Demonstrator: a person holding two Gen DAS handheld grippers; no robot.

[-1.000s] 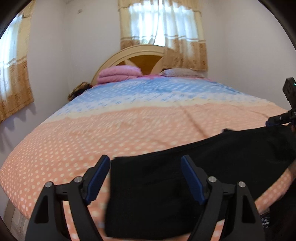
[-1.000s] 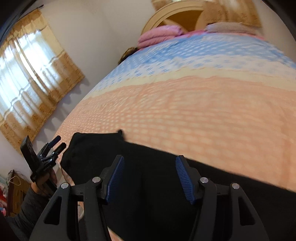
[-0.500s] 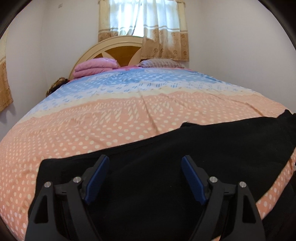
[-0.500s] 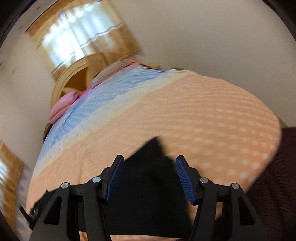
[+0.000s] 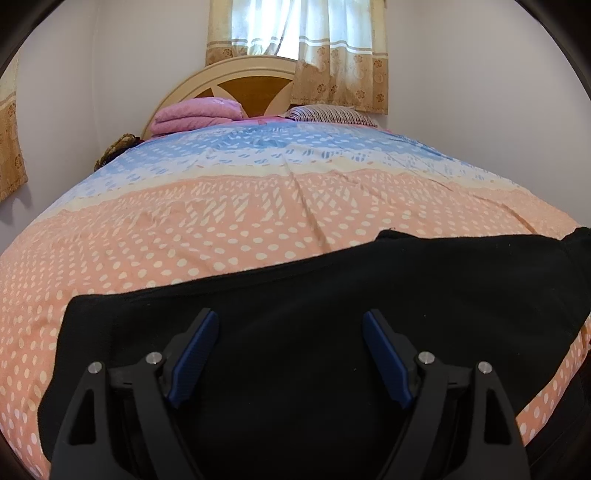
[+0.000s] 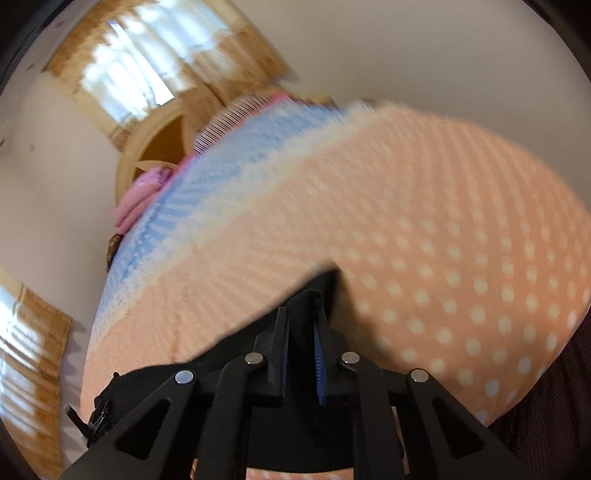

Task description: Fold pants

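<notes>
With the pants (image 5: 332,332) lying unfolded along the bed's (image 5: 221,229) near edge, your right gripper (image 6: 301,332) is closing, apparently pinching their end, while your left gripper (image 5: 290,354) hangs spread, empty.

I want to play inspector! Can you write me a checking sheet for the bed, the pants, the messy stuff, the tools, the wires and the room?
Surface: bed cover, peach with white dots, blue band toward the headboard.
Job's things: black pants spread across the near edge of the bed.
Clutter: folded pink blanket and striped pillow at the head; a dark brownish thing beside the bed, too small to tell.
Grippers: left tool open over the pants, pressing nothing; right tool closing, a pinch of pants between its pads.
Cables: nothing seen.
Surroundings: plain walls, curtained window behind the headboard.
</notes>
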